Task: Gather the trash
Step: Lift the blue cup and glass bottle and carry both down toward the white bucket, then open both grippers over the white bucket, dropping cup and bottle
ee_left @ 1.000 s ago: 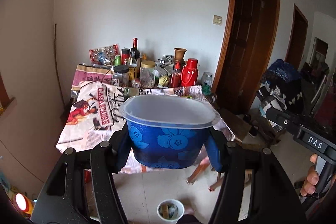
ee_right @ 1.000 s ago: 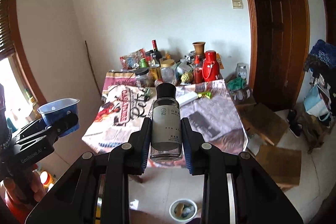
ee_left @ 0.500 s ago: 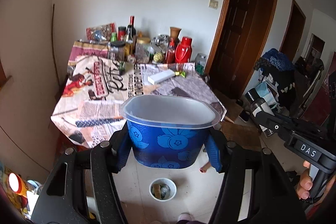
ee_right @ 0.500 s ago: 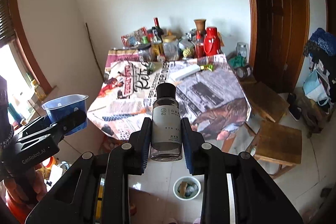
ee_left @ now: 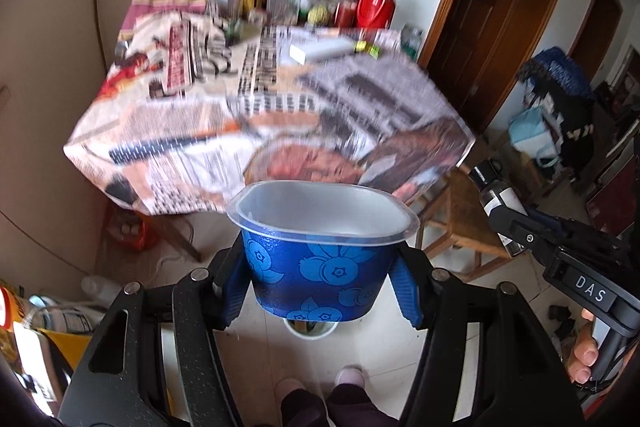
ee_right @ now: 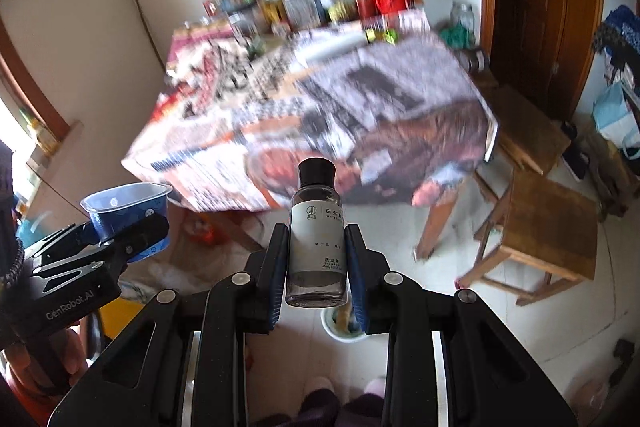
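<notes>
My left gripper (ee_left: 322, 277) is shut on an empty blue plastic cup (ee_left: 318, 259) with a flower print and a white rim, held upright. My right gripper (ee_right: 316, 263) is shut on a small clear bottle (ee_right: 316, 227) with a black cap and a white label. Each gripper shows in the other's view: the bottle (ee_left: 498, 201) at the right, the cup (ee_right: 126, 213) at the left. Both point steeply down toward the floor. A white trash bin (ee_right: 340, 323) stands on the tiles just beyond the grippers; the cup hides most of the bin (ee_left: 308, 331) in the left wrist view.
A table (ee_left: 260, 115) under a printed cloth stands ahead, with bottles, jars and a red flask at its far side. Wooden stools (ee_right: 548, 227) sit to the right. Bags lie on the floor at left. A person's slippers (ee_left: 348, 375) show at the bottom.
Both grippers have sunk and tipped downward, still gripping the cup and the bottle. The table has slid up in both views, and the floor and bin now lie closer beneath them.
</notes>
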A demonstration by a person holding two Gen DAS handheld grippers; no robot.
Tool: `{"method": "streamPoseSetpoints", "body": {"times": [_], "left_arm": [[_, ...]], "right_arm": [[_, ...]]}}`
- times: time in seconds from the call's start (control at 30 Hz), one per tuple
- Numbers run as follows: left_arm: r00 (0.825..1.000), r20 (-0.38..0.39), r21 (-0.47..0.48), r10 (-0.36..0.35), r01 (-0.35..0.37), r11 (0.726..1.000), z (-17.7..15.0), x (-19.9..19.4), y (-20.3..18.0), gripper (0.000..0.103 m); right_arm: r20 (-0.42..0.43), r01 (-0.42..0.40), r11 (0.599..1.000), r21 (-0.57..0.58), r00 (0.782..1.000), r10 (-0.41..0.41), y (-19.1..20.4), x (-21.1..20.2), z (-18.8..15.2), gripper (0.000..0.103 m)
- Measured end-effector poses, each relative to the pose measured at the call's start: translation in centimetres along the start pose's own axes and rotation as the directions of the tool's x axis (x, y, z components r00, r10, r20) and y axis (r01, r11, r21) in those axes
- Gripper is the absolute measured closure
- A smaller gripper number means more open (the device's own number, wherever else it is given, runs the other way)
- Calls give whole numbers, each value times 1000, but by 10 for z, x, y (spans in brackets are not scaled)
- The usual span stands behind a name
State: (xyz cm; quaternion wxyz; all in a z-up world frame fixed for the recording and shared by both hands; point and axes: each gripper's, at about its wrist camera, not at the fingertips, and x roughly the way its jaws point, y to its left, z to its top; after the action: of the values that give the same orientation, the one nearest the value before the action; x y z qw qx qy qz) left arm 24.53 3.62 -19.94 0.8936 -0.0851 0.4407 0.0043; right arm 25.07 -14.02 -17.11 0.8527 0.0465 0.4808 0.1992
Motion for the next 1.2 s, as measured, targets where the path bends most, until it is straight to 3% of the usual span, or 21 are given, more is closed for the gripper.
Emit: {"method": "streamPoseSetpoints", "body": {"times": [0.23,0.47,0.63,0.67,0.7,0.73,0.8,0.93,1.07,1.2], "left_arm": [[990,-139,-52,14,-22,998,-54,79,6,42],[958,-284,-110,42,-76,991,-105,158,28,42],[942,-333,-126,40,-87,988,-128,199,38,42],[940,-339,-124,40,-87,988,-132,205,38,42],[938,-346,-123,40,-87,989,-135,213,39,42],[935,-352,-124,38,-87,988,-138,219,39,42],[929,-369,-136,24,-80,987,-144,230,40,42],[916,-401,-159,-5,-64,985,-148,247,37,42],[905,-415,-198,-91,7,980,-144,262,30,42],[881,-468,-165,-72,-6,986,-141,278,20,33]], "right_arm": [[-134,2,1000,-15,991,-4,-21,62,-32,78],[-263,-53,999,-5,964,50,-36,133,-67,77],[-304,-98,995,-13,948,89,-38,175,-83,77],[-311,-110,994,-9,945,102,-38,180,-85,75],[-319,-119,993,-1,941,112,-40,186,-86,66],[-328,-106,994,8,939,103,-43,193,-87,51],[-335,-79,997,9,939,77,-48,199,-88,44],[-329,-44,999,24,943,50,-65,198,-86,44],[-336,-19,999,36,941,30,-78,194,-82,44],[-323,5,1000,20,946,2,-82,183,-76,44]]}}
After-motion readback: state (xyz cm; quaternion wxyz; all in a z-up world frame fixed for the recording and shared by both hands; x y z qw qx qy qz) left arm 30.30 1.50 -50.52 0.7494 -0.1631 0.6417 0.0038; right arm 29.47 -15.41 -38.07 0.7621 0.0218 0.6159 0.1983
